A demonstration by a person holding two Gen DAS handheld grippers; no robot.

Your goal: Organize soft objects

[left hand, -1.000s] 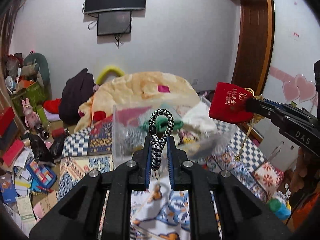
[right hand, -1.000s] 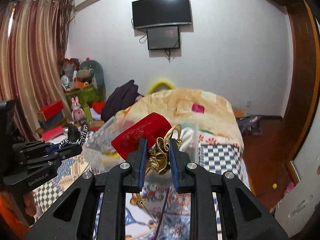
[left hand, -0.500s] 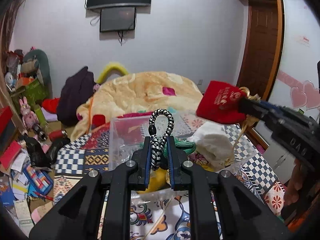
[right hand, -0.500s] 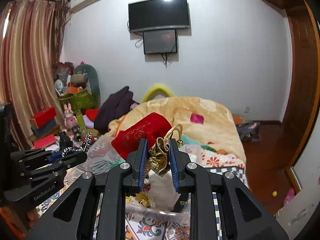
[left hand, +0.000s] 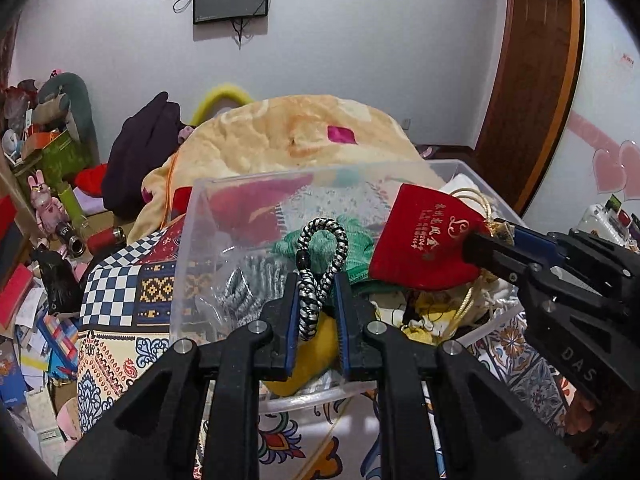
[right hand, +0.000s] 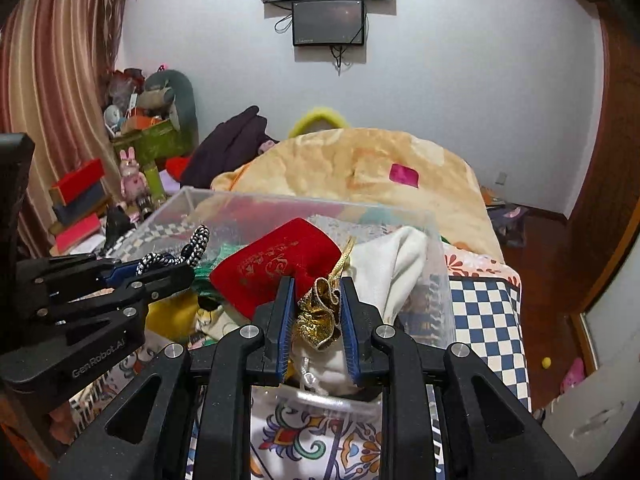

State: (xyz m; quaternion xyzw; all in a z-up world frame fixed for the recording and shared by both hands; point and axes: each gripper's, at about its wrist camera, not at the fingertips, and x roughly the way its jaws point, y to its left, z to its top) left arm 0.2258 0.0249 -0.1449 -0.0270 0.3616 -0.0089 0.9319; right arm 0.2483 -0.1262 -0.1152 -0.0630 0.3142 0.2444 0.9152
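Observation:
A clear plastic box (left hand: 304, 172) (right hand: 304, 202) of soft items stands on the bed. It holds a green knit piece (left hand: 356, 236), a yellow item (left hand: 316, 348) and a white cloth (right hand: 392, 264). My left gripper (left hand: 317, 280) (right hand: 176, 268) hangs over the box's near left part. A black-and-white braided cord loop (left hand: 320, 248) (right hand: 196, 240) stands upright between its pads, and its jaws are opening. My right gripper (right hand: 316, 284) (left hand: 480, 244) is shut on the gold drawstring tassel (right hand: 318, 316) of a red velvet pouch (right hand: 272, 264) (left hand: 424, 240), held above the box's right half.
A peach blanket (left hand: 304, 136) is heaped behind the box, with dark clothing (left hand: 140, 152) to its left. The box rests on a patterned, checkered bedcover (left hand: 116, 280). Papers, boxes and toys (left hand: 24, 320) crowd the floor on the left. A wooden door frame (left hand: 532, 80) stands at right.
Both grippers have moved forward and down, from in front of the box to above its contents. The cord and the pouch have come along in them.

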